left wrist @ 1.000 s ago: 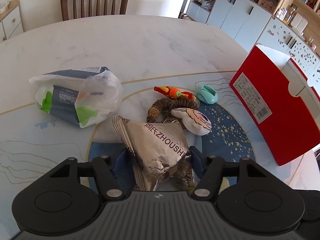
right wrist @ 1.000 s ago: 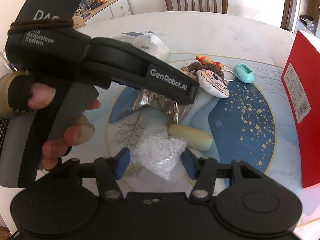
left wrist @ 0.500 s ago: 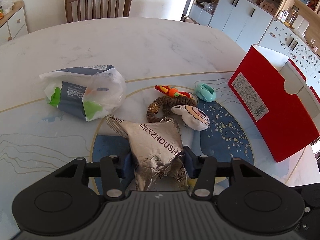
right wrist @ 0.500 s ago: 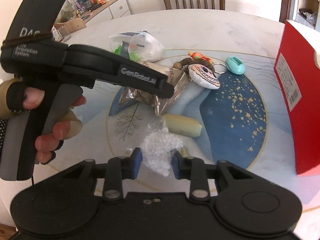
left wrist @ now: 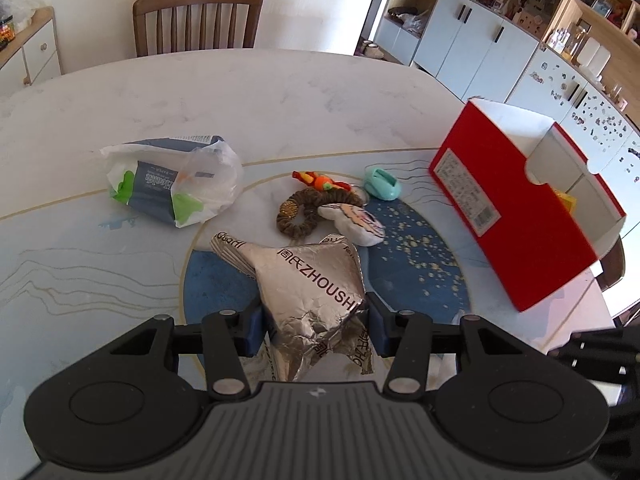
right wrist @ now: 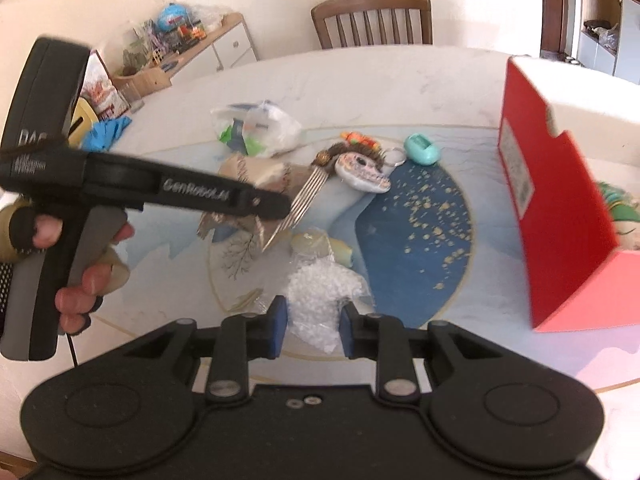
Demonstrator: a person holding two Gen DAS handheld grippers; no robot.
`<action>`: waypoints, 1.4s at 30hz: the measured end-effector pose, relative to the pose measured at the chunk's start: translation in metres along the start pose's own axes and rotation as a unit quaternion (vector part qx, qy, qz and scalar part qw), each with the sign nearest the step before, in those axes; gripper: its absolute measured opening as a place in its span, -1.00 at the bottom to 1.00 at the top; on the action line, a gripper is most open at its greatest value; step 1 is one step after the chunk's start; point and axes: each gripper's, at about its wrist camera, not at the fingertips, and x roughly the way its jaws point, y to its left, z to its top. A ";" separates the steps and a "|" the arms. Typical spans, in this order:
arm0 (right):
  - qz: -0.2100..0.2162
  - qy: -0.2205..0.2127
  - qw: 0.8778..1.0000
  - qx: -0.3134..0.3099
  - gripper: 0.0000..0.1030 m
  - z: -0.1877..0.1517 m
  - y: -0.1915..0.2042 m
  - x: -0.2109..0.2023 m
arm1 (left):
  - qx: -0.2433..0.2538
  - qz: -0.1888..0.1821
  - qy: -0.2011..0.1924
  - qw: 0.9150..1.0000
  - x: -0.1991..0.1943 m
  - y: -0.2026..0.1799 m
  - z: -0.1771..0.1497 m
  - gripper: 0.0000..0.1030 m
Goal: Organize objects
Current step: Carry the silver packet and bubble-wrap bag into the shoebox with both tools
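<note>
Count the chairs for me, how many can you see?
1. A wooden chair stands at the far side of the table, pushed up close. More chairs may be hidden outside the pictures.

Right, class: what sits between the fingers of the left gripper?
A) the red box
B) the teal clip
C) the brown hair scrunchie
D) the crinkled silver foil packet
D: in the left wrist view the silver foil packet is pinched between the pads of the left gripper, while the other things lie apart from it.

Home dining rm: marble table (left wrist: 240, 92), wood chair (left wrist: 198, 20), cabinets (left wrist: 472, 48) w/ knick-knacks.
</note>
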 end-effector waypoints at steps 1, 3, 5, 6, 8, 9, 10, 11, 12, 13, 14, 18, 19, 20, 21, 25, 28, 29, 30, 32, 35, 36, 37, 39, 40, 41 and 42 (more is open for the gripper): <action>0.000 -0.003 1.000 0.000 -0.51 0.001 -0.002 -0.004 | 0.001 0.003 0.002 1.000 -0.004 -0.003 0.000 -0.04; 0.002 -0.010 1.000 0.002 -0.51 0.002 -0.004 -0.016 | 0.005 0.004 0.001 1.000 -0.011 -0.010 -0.001 -0.04; 0.006 -0.016 1.000 0.006 -0.51 0.005 -0.009 -0.025 | 0.006 0.002 0.000 1.000 -0.018 -0.016 -0.001 -0.04; 0.008 -0.020 1.000 0.007 -0.51 0.006 -0.011 -0.030 | 0.006 0.000 -0.002 1.000 -0.022 -0.020 -0.001 -0.04; 0.010 -0.026 1.000 0.007 -0.50 0.009 -0.014 -0.042 | 0.008 -0.005 -0.005 1.000 -0.030 -0.028 0.000 -0.04; 0.011 -0.032 0.999 0.006 -0.51 0.010 -0.016 -0.048 | 0.010 -0.006 -0.007 1.000 -0.033 -0.033 0.000 -0.04; 0.010 -0.038 0.999 0.005 -0.51 0.012 -0.019 -0.054 | 0.011 -0.008 -0.009 1.000 -0.037 -0.037 0.001 -0.04; 0.010 -0.044 0.999 0.004 -0.51 0.013 -0.023 -0.060 | 0.013 -0.011 -0.012 1.000 -0.040 -0.041 0.002 -0.04; 0.009 -0.048 0.999 0.004 -0.50 0.015 -0.026 -0.065 | 0.016 -0.014 -0.014 1.000 -0.044 -0.047 0.002 -0.04; 0.009 -0.053 0.999 0.004 -0.50 0.016 -0.030 -0.070 | 0.018 -0.016 -0.017 1.000 -0.047 -0.052 0.003 -0.04; 0.009 -0.057 0.998 0.005 -0.50 0.018 -0.033 -0.075 | 0.020 -0.018 -0.019 0.999 -0.050 -0.057 0.005 -0.04; 0.001 -0.079 0.997 0.005 -0.50 0.024 -0.052 -0.095 | 0.032 -0.028 -0.027 0.999 -0.059 -0.080 0.011 -0.04; -0.002 -0.084 0.996 0.004 -0.50 0.025 -0.057 -0.100 | 0.035 -0.031 -0.030 0.998 -0.061 -0.086 0.013 -0.04; -0.004 -0.088 0.996 0.004 -0.50 0.026 -0.062 -0.104 | 0.039 -0.035 -0.032 0.998 -0.062 -0.093 0.015 -0.04; -0.007 -0.091 0.996 0.006 -0.50 0.027 -0.068 -0.109 | 0.042 -0.038 -0.034 0.998 -0.063 -0.098 0.016 -0.04; -0.017 -0.104 0.994 0.013 -0.50 0.029 -0.091 -0.122 | 0.055 -0.051 -0.042 0.996 -0.064 -0.125 0.023 -0.04; -0.024 -0.112 0.993 0.019 -0.50 0.028 -0.108 -0.131 | 0.066 -0.056 -0.045 0.995 -0.060 -0.146 0.029 -0.04; -0.028 -0.114 0.993 0.021 -0.50 0.028 -0.115 -0.134 | 0.070 -0.058 -0.044 0.995 -0.058 -0.153 0.032 -0.04; -0.031 -0.116 0.992 0.023 -0.50 0.027 -0.120 -0.136 | 0.072 -0.059 -0.044 0.995 -0.057 -0.159 0.033 -0.04; -0.036 -0.119 0.992 0.031 -0.50 0.027 -0.134 -0.141 | 0.077 -0.061 -0.044 0.994 -0.052 -0.171 0.037 -0.04; -0.044 -0.124 0.990 0.041 -0.50 0.026 -0.154 -0.147 | 0.084 -0.063 -0.045 0.994 -0.044 -0.190 0.043 -0.04; -0.047 -0.125 0.990 0.043 -0.50 0.026 -0.160 -0.149 | 0.086 -0.063 -0.045 0.993 -0.041 -0.196 0.045 -0.04; -0.050 -0.127 0.990 0.044 -0.50 0.026 -0.167 -0.151 | 0.087 -0.064 -0.045 0.993 -0.038 -0.202 0.047 -0.04; -0.053 -0.127 0.989 0.047 -0.50 0.026 -0.178 -0.153 | 0.086 -0.066 -0.046 0.993 -0.031 -0.213 0.051 -0.04; -0.055 -0.127 0.989 0.048 -0.50 0.025 -0.186 -0.155 | 0.085 -0.066 -0.046 0.993 -0.027 -0.218 0.054 -0.04; -0.058 -0.127 0.989 0.048 -0.50 0.026 -0.191 -0.156 | 0.084 -0.066 -0.046 0.993 -0.024 -0.222 0.056 -0.04; -0.060 -0.126 0.989 0.047 -0.50 0.026 -0.197 -0.156 | 0.085 -0.065 -0.046 0.993 -0.020 -0.227 0.059 -0.04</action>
